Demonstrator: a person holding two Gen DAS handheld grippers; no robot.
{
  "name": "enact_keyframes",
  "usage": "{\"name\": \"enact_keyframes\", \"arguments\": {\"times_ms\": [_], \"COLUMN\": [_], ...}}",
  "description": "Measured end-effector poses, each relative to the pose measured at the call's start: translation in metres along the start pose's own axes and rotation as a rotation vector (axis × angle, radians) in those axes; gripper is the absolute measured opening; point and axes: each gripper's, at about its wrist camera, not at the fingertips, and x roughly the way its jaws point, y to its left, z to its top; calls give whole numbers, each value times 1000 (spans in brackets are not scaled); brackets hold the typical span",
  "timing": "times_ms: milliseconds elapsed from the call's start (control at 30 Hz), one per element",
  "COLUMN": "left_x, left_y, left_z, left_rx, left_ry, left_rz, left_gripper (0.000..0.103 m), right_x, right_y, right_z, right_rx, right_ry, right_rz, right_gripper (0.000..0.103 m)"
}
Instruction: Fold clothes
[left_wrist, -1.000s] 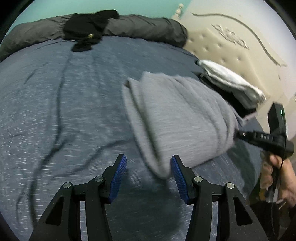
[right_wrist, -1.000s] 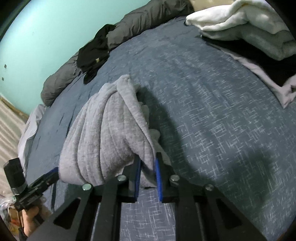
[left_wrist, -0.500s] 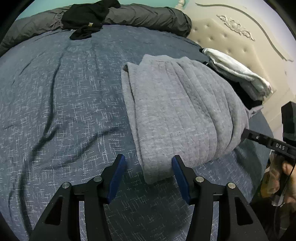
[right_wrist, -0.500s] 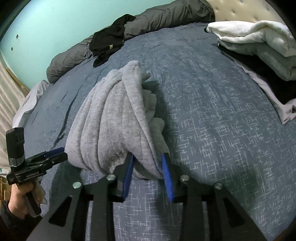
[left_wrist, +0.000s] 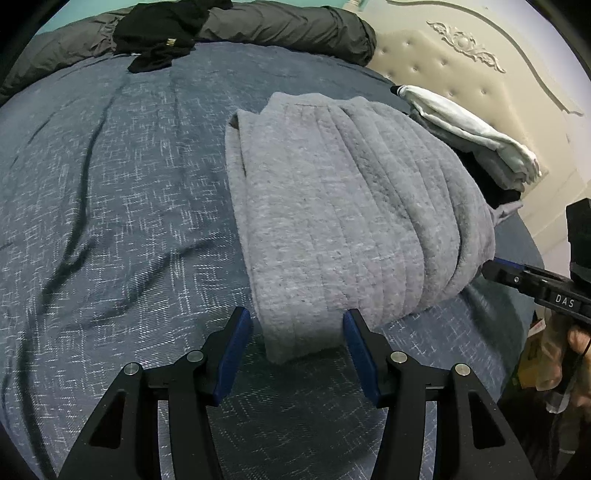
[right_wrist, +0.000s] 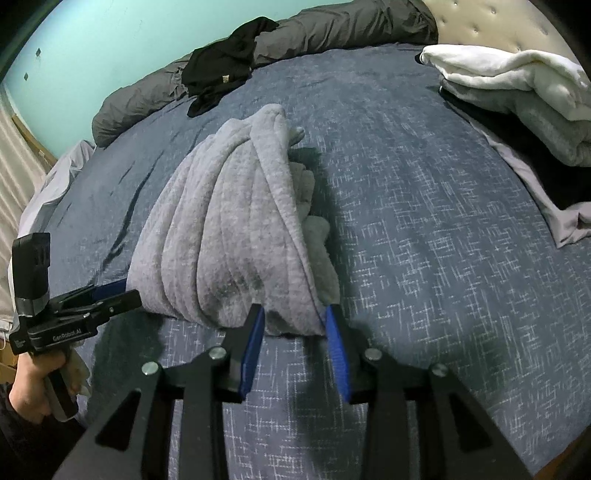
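Observation:
A grey ribbed garment (left_wrist: 340, 221) lies folded in a thick bundle on the blue bed cover (left_wrist: 110, 184); it also shows in the right wrist view (right_wrist: 236, 236). My left gripper (left_wrist: 297, 325) is open, its blue pads either side of the bundle's near corner without pinching it. My right gripper (right_wrist: 293, 321) is open at the bundle's other near corner, the cloth edge resting between its pads. Each gripper shows in the other's view, the right one (left_wrist: 532, 280) and the left one (right_wrist: 99, 299) beside the bundle.
A stack of folded white and grey clothes (right_wrist: 517, 92) sits by the cream headboard (left_wrist: 461, 66). A black garment (left_wrist: 162, 33) lies on the dark grey rolled duvet (left_wrist: 288, 26) at the far edge. Blue cover stretches to the left.
My right gripper has opened and let go of the grey garment, which has settled flat on the bed. Both grippers have drawn back a little.

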Motion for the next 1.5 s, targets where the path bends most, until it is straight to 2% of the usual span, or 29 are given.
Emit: {"name": "enact_keyframes", "arguments": {"times_ms": [200, 567, 700, 767, 833, 900, 933, 1033, 1100, 1133, 1233, 1300, 1400, 1500], "left_x": [4, 4, 13, 14, 14, 13, 13, 12, 9, 8, 4, 3, -1, -2], "left_y": [2, -1, 3, 2, -2, -8, -9, -10, -8, -7, -7, -4, -2, -13], "left_z": [-2, -9, -9, -8, -7, -8, -9, -10, -9, -8, -7, -7, -5, -7], "left_rx": [5, 71, 46, 46, 64, 97, 107, 121, 113, 113, 123, 121, 85, 121], "left_ry": [20, 59, 66, 57, 48, 32, 26, 19, 13, 9, -9, -17, -20, -20], "left_rz": [-6, 26, 18, 12, -9, 2, 7, 13, 12, 14, 32, 67, 31, 50], "left_gripper": [57, 57, 57, 53, 31, 23, 18, 15, 14, 13, 11, 11, 10, 11], "right_x": [12, 19, 21, 22, 23, 25, 25, 23, 19, 16, 6, -4, -12, -13], "right_y": [4, -2, 1, 2, 2, 2, 2, 2, 2, 2, -8, -21, -52, -44], "right_z": [1, -1, -6, -7, -7, -7, -7, -6, -4, -2, 6, 13, 24, 20], "right_rx": [-46, -30, -44, -36, -32, -40, -46, -81, -118, -131, -143, -138, -37, -33], "right_ry": [31, 49, 61, 57, 57, 56, 52, 43, 36, 28, 9, -23, -19, 32], "right_rz": [-40, -34, -43, -43, -43, -43, -43, -68, -100, -127, -163, -264, -210, -68], "right_gripper": [34, 34, 34, 35, 35, 35, 31, 16, 12, 3, 1, 0, 0, 0]}}
